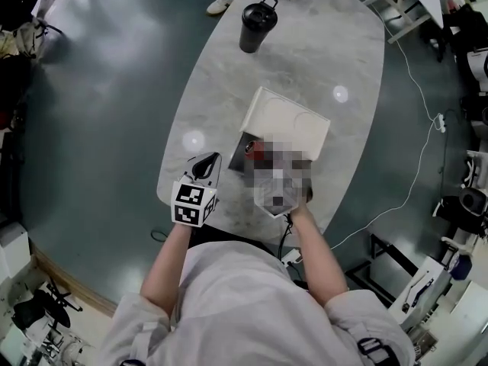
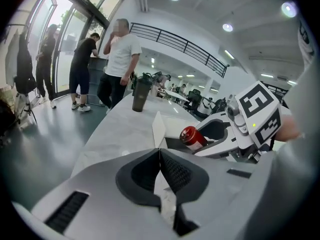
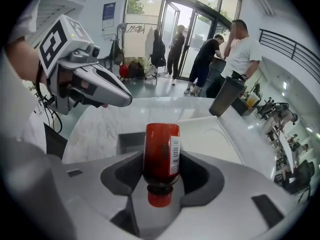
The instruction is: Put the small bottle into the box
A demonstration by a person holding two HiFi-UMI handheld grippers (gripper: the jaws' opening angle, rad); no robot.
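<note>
Our right gripper (image 3: 161,181) is clamped on the small red bottle (image 3: 161,151), cap toward the camera, at the centre of the frame, just over the open box (image 3: 129,140) on the table (image 3: 95,129); our left gripper (image 2: 160,171), lower centre, has its jaws together on nothing, beside the box.

dark tumbler (image 1: 258,27) upright on marble table (image 1: 328,44) | people (image 2: 120,59) standing by glass doors (image 2: 65,39)

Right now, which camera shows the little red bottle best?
The right gripper view: the small bottle sits centred, close, between its jaws. The left gripper view shows it small, distant; the head view, just a red glimpse.
</note>
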